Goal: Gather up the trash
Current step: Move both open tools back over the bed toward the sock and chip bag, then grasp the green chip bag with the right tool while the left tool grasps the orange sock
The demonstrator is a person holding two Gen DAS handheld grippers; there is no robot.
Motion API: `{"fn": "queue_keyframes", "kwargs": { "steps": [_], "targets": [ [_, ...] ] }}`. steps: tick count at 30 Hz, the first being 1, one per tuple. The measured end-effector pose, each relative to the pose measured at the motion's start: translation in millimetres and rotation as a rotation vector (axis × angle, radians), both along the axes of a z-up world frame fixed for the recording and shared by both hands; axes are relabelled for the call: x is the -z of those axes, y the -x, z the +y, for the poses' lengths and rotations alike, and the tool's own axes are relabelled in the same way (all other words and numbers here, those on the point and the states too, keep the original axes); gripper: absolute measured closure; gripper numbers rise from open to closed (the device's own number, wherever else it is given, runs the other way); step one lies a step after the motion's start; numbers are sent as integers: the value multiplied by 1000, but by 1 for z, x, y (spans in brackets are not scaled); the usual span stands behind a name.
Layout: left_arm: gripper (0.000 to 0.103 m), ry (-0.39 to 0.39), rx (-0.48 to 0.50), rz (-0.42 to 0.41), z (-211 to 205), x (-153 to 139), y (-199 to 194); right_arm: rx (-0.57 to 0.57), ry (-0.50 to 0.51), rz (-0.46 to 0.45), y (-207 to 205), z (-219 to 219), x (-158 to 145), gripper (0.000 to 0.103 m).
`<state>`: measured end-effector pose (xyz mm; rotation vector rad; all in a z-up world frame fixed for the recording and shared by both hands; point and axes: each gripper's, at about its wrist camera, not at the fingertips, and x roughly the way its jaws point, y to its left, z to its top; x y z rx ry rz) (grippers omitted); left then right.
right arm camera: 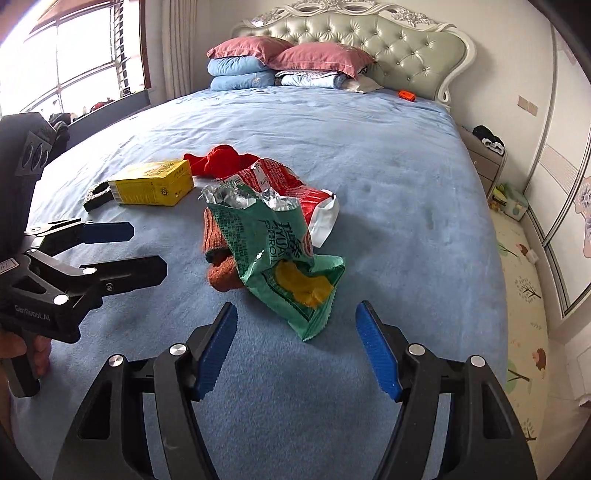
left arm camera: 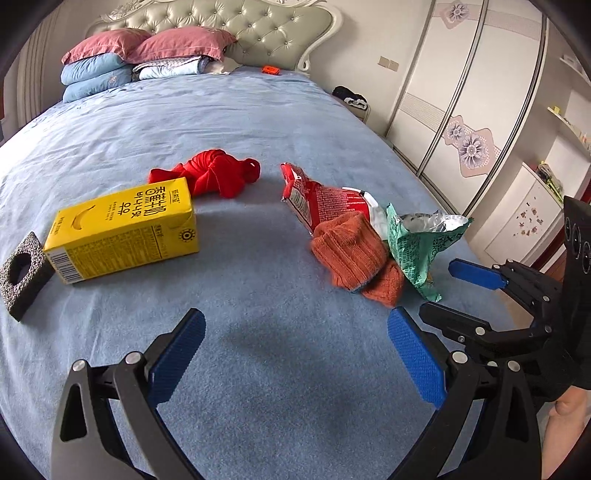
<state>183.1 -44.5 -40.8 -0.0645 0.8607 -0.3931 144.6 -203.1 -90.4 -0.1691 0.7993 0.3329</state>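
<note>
**Litter and socks on a blue bed, both grippers held empty over its near end**

The blue bedspread [left arm camera: 258, 122] covers nearly everything in sight, soft and lightly rumpled, running back to stacked pillows [left arm camera: 110, 62] and a tufted headboard [left arm camera: 236, 33].

Far left, near the bed's edge, lies a dark foam block [left arm camera: 22, 275] with a hole, touching the end of a yellow carton [left arm camera: 125, 236] that lies on its side. Behind the carton is a red sock bundle [left arm camera: 218, 177]. A bare strip of cover separates these from the right-hand cluster: a red snack wrapper [left arm camera: 317, 199], an orange sock [left arm camera: 351, 251] against it, and a torn-open green snack bag [right arm camera: 280, 262] lying over the sock.

The left gripper [left arm camera: 295, 354] has its jaws spread wide over bare cover, nothing between them. The right gripper [right arm camera: 297, 345] sits just short of the green bag, its jaws parted and empty.

Right of the bed a narrow floor strip with a patterned mat [right arm camera: 524, 295] runs along the wardrobe doors [left arm camera: 461, 96]; a window [right arm camera: 74, 55] is on the far left.
</note>
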Motion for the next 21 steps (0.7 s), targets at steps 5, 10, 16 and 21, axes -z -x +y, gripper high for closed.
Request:
{"fn": "queue_keyframes", "kwargs": {
  "steps": [5, 10, 16, 21],
  "targets": [
    [4, -26, 45, -28, -6, -4, -11, -6, 36, 14, -19, 7, 7, 37],
    [4, -10, 77, -11, -9, 4, -12, -14, 51, 13, -28, 12, 13, 45],
    [4, 0, 87, 5, -12, 8, -13, -29, 40, 13, -27, 14, 15, 73],
    [4, 20, 84, 20, -18, 9, -18, -2, -39, 15, -23, -1, 9, 81]
  ]
}}
